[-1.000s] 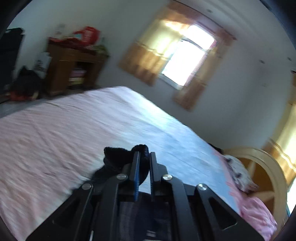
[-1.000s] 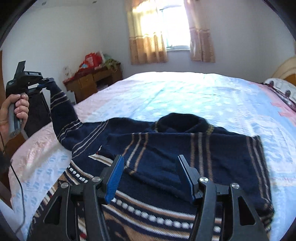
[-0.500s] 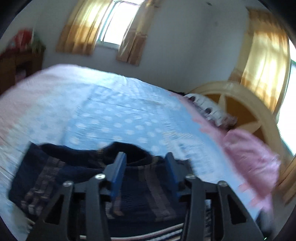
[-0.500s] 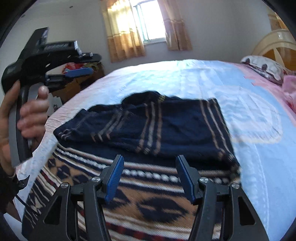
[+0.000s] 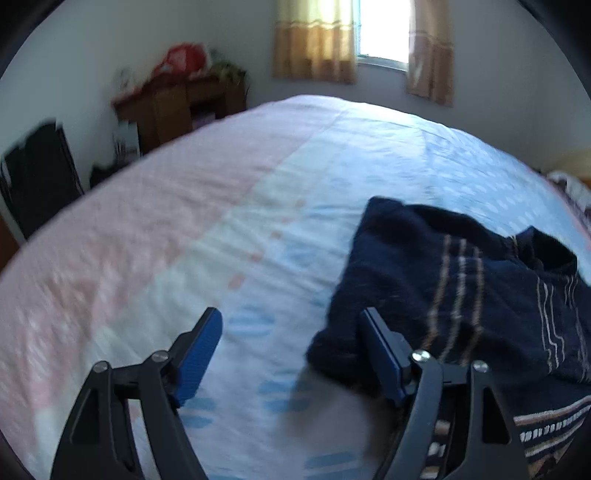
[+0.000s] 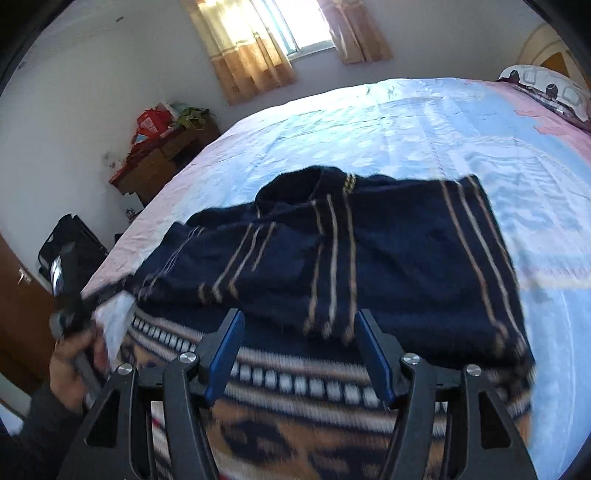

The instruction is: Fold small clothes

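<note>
Daylight pours through the curtained window point(image 5: 382, 33), blown out to white glare. Both fisheye views bend at dark corners; motion blur smears the bed point(image 5: 166, 229).

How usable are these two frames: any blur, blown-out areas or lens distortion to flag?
Left wrist: motion blur smears the bedsheet and sweater; the window is blown out; the fisheye bows the bed's edge. Right wrist: the sweater's far stripes are fairly crisp, its near patterned hem and the left hand are blurred, and the curtained window is overexposed.
</note>
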The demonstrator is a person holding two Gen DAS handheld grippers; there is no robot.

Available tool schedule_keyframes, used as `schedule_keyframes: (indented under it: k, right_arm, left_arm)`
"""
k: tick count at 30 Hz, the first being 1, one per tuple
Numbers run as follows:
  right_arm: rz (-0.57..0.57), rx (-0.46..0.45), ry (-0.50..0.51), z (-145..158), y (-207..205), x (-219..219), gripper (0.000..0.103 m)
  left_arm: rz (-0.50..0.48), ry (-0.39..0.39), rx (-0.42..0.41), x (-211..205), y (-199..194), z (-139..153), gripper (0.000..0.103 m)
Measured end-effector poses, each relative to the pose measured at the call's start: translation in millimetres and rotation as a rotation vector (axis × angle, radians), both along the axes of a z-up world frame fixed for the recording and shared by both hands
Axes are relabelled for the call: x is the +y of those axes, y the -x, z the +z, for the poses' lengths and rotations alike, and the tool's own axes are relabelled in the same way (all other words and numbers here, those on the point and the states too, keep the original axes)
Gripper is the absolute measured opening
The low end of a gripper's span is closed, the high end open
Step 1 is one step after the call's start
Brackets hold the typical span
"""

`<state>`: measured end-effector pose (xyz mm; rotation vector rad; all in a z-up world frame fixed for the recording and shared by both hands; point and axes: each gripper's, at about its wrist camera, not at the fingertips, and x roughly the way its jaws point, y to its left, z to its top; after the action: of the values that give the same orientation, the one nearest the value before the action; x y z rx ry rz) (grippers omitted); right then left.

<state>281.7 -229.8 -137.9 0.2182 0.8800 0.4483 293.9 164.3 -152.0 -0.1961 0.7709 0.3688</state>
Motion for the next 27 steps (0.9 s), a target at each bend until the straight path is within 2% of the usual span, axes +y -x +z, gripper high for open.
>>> schedule_keyframes:
  k: [2, 7, 10, 12, 13, 14, 15, 17, 19, 27]
  right_arm:
    - [-0.002, 0.034, -0.002, -5, -19, 12, 0.063]
    - [-0.013, 0.125, 0.044, -28, -58, 43, 0.061]
    - [-0.048, 0.171, 0.071, -41, -71, 51, 0.052]
    - [-0.051, 0.158, 0.099, -44, -74, 57, 0.052]
    - [-0.045, 0.155, 0.108, -44, -76, 62, 0.047]
    - [-0.035, 0.157, 0.107, -44, -78, 65, 0.032]
    - [-0.018, 0.156, 0.113, -44, -79, 70, 0.024]
    - [0.01, 0.142, 0.15, -42, -79, 81, 0.014]
    - [0.024, 0.109, 0.179, -37, -75, 85, 0.011]
    - [0.009, -0.115, 0.271, 18, -49, 75, 0.01]
  left_arm:
    - [0.003, 0.085, -0.033, 12, 7, -2, 0.086]
    - [-0.031, 0.154, -0.072, 4, 14, -4, 0.087]
    - [-0.052, 0.176, -0.114, 4, 20, -2, 0.088]
    - [-0.064, 0.184, -0.132, 6, 23, -2, 0.098]
    - [-0.071, 0.189, -0.141, 7, 22, -1, 0.099]
    - [-0.073, 0.191, -0.147, 6, 23, -1, 0.099]
    - [-0.073, 0.193, -0.146, 8, 22, -2, 0.099]
    - [-0.083, 0.206, -0.139, 8, 19, -3, 0.099]
    - [-0.093, 0.215, -0.137, 9, 17, -5, 0.099]
    - [-0.187, 0.218, -0.152, -3, 16, -3, 0.1]
